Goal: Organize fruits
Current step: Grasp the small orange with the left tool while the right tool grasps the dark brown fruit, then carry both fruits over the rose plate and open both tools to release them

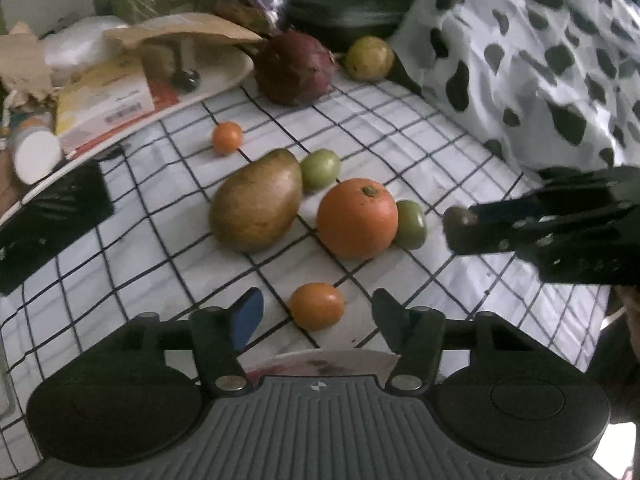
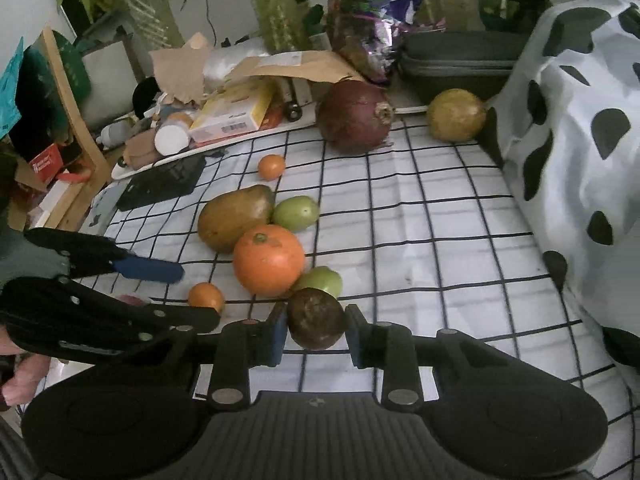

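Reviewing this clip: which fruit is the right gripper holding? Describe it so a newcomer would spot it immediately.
Start from the checked cloth and find the big orange near its middle. Just in front of the orange, beside a green fruit, a dark brown round fruit sits between the jaws of the right gripper. It is the only brown-black fruit; its neighbours are orange or green.

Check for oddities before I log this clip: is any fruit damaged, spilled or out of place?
Nothing looks damaged or spilled. The fruits lie loose on the checked cloth, unsorted. The right gripper holds a dark round fruit; the left gripper is open over a small orange fruit.
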### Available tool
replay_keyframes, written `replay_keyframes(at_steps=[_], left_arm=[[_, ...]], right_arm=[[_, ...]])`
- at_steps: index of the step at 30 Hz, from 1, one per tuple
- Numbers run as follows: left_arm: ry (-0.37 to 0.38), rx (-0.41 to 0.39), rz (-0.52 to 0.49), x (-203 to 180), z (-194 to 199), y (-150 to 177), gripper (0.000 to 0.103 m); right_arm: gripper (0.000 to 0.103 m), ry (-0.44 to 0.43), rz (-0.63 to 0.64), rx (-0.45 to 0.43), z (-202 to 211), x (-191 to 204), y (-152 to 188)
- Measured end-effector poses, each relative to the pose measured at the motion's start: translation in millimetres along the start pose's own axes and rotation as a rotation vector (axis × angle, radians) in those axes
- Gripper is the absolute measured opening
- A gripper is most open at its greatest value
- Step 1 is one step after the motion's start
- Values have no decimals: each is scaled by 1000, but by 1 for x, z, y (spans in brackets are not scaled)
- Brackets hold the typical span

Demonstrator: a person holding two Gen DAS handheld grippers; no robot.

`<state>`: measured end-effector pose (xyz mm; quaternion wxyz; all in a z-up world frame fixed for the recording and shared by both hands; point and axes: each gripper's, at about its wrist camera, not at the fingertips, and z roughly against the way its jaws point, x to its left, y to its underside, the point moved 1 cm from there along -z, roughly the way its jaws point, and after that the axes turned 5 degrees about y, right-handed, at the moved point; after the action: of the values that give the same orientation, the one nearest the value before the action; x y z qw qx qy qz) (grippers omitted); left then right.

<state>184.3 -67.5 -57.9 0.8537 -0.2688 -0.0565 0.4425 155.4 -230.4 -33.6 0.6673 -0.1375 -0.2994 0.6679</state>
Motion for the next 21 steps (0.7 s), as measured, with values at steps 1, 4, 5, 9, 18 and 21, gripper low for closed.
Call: replay_keyframes(at_steps=[1,4,5,9,18,21], left_arm=[[-1,8,-8,-2,-3,0,54],[-20,27,-29,-6,-10,0,33],[-39,27,-36,-7,-10,0,32],[-25,-16,-33,-7,1,0,31],[-52,-107,-40,-6,35,3,31],[-60,-127,-11,-3,48,13,31]], right_arm=[[32,1,-3,-3,1,-2,0],[32,2,-3,-9,4,-5,0],[32,2,-3,-12,5,-5,1],[32,7,13,-26,8,-5,1],[32,-14,61,-72,20,14,0],[32,-18,89,-83,22,25,1]])
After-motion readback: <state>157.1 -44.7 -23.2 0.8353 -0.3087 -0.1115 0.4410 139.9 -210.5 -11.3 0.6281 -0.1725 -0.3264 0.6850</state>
